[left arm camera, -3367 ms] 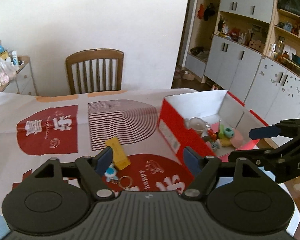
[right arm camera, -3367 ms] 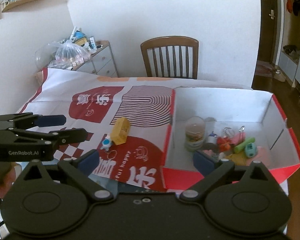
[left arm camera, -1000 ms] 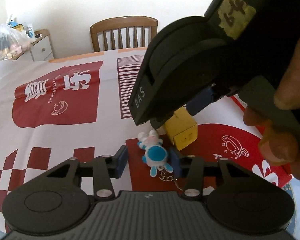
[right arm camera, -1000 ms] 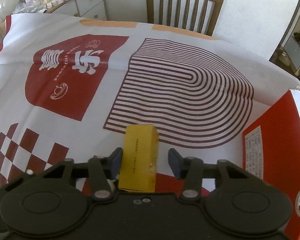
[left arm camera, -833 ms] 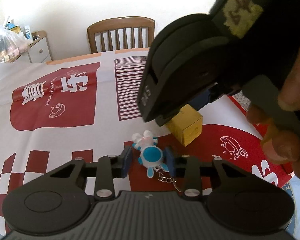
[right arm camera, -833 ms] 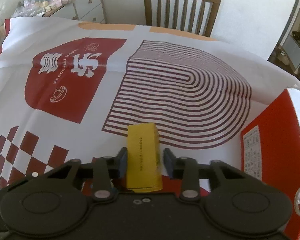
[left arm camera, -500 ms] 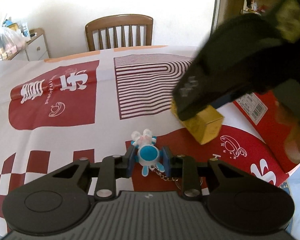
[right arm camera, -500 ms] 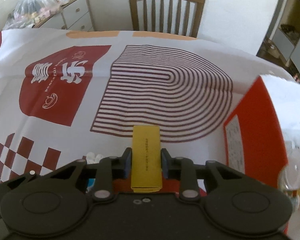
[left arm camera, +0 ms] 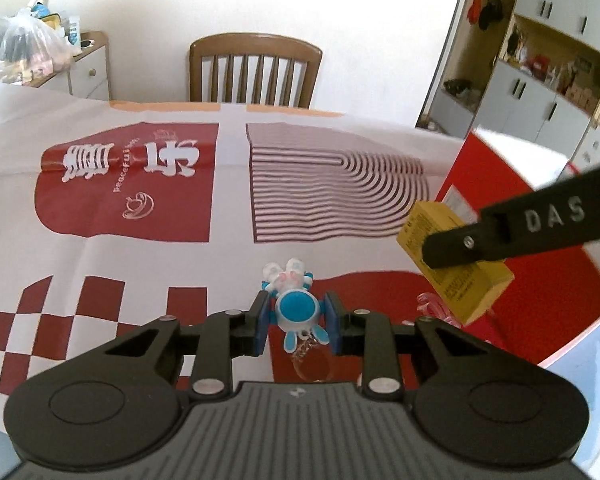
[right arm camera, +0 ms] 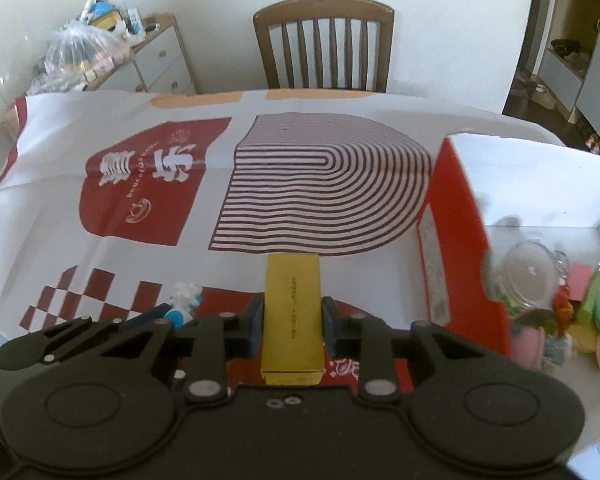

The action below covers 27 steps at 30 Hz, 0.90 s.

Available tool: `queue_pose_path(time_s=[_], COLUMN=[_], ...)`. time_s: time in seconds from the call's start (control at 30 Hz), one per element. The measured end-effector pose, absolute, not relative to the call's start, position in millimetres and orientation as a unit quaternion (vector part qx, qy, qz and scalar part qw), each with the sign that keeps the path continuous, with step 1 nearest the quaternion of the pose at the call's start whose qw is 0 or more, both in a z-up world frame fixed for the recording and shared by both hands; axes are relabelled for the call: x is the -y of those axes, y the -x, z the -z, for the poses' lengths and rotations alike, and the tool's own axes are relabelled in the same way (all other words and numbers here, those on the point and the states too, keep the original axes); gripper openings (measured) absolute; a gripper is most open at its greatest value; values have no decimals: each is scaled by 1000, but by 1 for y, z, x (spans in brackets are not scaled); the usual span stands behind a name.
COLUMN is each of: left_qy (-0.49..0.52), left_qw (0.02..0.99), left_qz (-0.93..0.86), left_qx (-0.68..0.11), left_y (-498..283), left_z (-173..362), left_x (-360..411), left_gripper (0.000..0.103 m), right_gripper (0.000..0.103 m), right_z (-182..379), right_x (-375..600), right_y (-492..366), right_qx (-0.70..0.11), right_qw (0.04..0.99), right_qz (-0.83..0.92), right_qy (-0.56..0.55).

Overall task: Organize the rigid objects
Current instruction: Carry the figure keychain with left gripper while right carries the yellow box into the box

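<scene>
Since a second ago, the blue keychain figure (left arm camera: 296, 307) has been clamped by the left tool (left arm camera: 298, 326) and the yellow box (right arm camera: 292, 316) by the right tool (right arm camera: 292, 326); both can now be carried to the red box (right arm camera: 460, 240).

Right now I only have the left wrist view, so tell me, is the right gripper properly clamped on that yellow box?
Observer: Yes. The right gripper has a pad on each long side of the yellow box.
Operator: What's inside the red box?
Observer: The red box holds a clear jar and small colourful bits.
Operator: Can you see my left gripper from there?
Observer: Yes, the left gripper, low on the left, with the blue and white keychain figure at its tip.
</scene>
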<state>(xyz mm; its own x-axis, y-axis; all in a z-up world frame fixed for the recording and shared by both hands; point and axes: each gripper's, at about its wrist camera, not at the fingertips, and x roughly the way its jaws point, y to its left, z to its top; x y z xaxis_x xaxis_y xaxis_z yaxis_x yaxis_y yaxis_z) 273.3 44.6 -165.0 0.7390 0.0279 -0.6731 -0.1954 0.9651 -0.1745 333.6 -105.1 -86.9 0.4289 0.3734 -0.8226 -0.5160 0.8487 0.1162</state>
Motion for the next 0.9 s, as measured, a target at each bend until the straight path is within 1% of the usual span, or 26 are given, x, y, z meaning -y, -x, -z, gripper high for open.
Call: queue_pose_path(time_s=[0.3,0.63,0.9], left_qy=[119,94,61], left_qw=[937,940,945], left_qz=[-42,-28,-5], left_qx=[-324,-327,-321], left_y=[-255,-246,-248], left_z=[118,74,48], left_x=[-31,0,38], left_gripper=[28,28,28], right_gripper=[28,28,28], right_z=[53,27,18], right_x=[141,192,240], right_y=[-314,-303,-307], right_qx=[-447,-429,-414], right_qw=[853,865,875], right_qz=[-264,-258,-248], right_qy=[50,37,16])
